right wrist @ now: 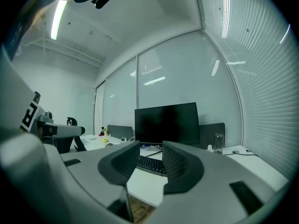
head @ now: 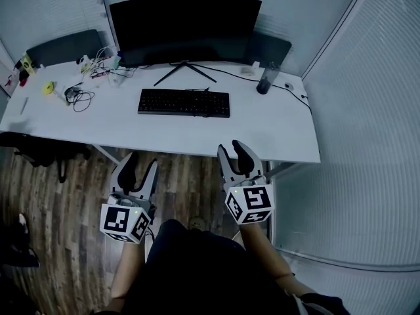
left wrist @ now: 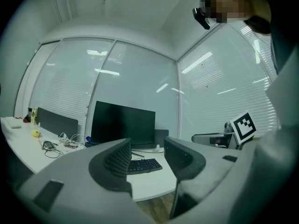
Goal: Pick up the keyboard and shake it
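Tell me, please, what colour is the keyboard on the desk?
Black; the keyboard shows best in the head view.

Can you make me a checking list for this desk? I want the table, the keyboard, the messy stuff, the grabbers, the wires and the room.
Surface: white desk, level, with everything resting on top.
Job's things: black keyboard lies flat mid-desk in front of the monitor; nothing touches it.
Clutter: bottle at the back right; small yellow thing and other bits at the back left.
Grippers: left hand-held gripper and right hand-held gripper are both open and empty, short of the keyboard.
Cables: loose tangle at the left; one cable runs from the monitor rightward.
Surroundings: wooden floor; walls with blinds.
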Demonstrator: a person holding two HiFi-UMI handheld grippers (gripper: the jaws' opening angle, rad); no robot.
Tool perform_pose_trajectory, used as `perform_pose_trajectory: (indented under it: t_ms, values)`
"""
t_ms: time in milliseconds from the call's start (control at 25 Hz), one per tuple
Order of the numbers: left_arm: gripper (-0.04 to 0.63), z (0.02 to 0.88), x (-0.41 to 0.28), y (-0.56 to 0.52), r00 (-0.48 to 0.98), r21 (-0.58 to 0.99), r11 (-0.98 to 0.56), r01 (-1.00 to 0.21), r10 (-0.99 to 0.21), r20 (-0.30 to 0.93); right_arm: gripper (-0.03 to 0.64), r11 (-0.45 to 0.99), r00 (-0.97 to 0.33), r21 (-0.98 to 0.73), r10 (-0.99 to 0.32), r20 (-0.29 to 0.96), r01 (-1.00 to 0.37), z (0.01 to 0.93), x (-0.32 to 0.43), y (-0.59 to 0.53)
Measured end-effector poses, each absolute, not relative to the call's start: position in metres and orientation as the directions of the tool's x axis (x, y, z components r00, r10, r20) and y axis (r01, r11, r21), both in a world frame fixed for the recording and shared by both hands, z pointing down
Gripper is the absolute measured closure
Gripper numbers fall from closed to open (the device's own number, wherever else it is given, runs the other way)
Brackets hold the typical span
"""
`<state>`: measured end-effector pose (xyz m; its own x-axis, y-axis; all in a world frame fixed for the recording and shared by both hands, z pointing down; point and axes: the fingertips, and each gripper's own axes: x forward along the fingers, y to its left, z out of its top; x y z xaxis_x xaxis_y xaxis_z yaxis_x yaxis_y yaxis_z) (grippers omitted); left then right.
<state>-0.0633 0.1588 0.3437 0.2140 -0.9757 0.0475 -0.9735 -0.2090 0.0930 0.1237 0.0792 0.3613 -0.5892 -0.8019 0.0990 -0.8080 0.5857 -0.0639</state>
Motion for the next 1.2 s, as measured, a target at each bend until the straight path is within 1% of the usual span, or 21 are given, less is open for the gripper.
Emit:
perform_pose_trajectory:
  t_ms: [200,480,680,800,1040,1200]
  values:
    - [0.394,0.354,-0.075,0.133,0.191,0.092,-0.184,-0.979,-0.979,0.075,0.46,0.588,-0.593,-0.079,-0.794,0.133,-0.805,0.375,0.119,0.054]
    - [0.394,0.377,-0.095,0.066,0.212,0.101,-0.202,-0.974,-0.972,0.098,0.46,0.551,-0.553,-0.057,-0.819,0.155,-0.832,0.393,0.113,-0.001]
    - [0.394,0.397,-0.131,0.002,0.224,0.106,-0.211,-0.972,-0.965,0.137,0.46,0.544,-0.54,-0.03,-0.824,0.172,-0.839,0.409,0.09,-0.058]
    - [0.394,0.413,-0.153,-0.04,0.236,0.12,-0.219,-0.968,-0.958,0.159,0.46,0.538,-0.529,-0.009,-0.824,0.204,-0.843,0.423,0.076,-0.093]
    - [0.391,0.458,-0.193,-0.104,0.272,0.139,-0.243,-0.96,-0.928,0.256,0.46,0.481,-0.462,-0.008,-0.837,0.293,-0.877,0.461,0.062,-0.151]
    - [0.382,0.499,-0.213,-0.135,0.303,0.184,-0.253,-0.95,-0.89,0.341,0.46,0.432,-0.407,-0.012,-0.839,0.361,-0.902,0.488,0.063,-0.176]
